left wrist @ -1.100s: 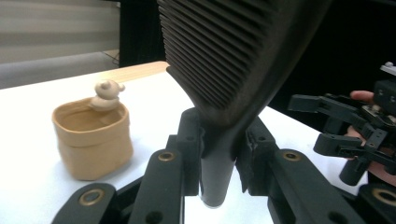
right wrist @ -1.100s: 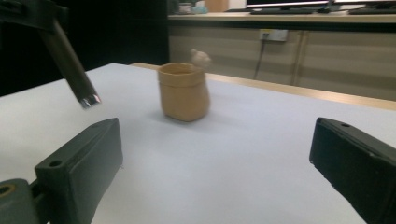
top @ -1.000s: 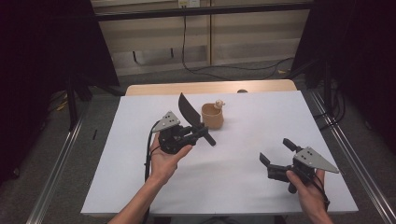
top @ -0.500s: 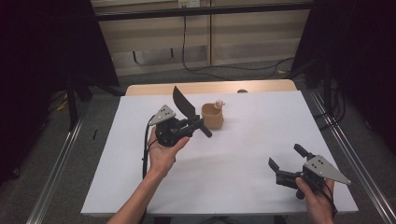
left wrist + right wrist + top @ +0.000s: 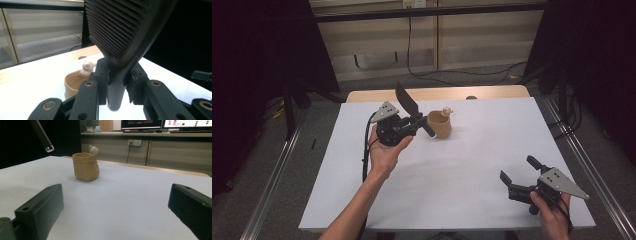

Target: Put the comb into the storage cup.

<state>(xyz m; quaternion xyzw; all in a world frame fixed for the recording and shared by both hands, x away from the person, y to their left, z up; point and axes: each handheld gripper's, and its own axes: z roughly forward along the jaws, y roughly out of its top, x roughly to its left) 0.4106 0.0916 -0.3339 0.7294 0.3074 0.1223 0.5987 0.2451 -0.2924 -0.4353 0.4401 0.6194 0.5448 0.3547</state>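
high view: the left gripper (image 5: 418,121) is clamped on the handle of a black comb (image 5: 407,102), lifted just left of the tan cup (image 5: 439,124); it should tip handle-first over the rim. the right gripper (image 5: 518,174) rests wide open, empty.

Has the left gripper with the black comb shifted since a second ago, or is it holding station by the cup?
Yes. In the high view the left gripper has carried the comb up the picture, toward the table's far edge, against the unmoved tan cup.
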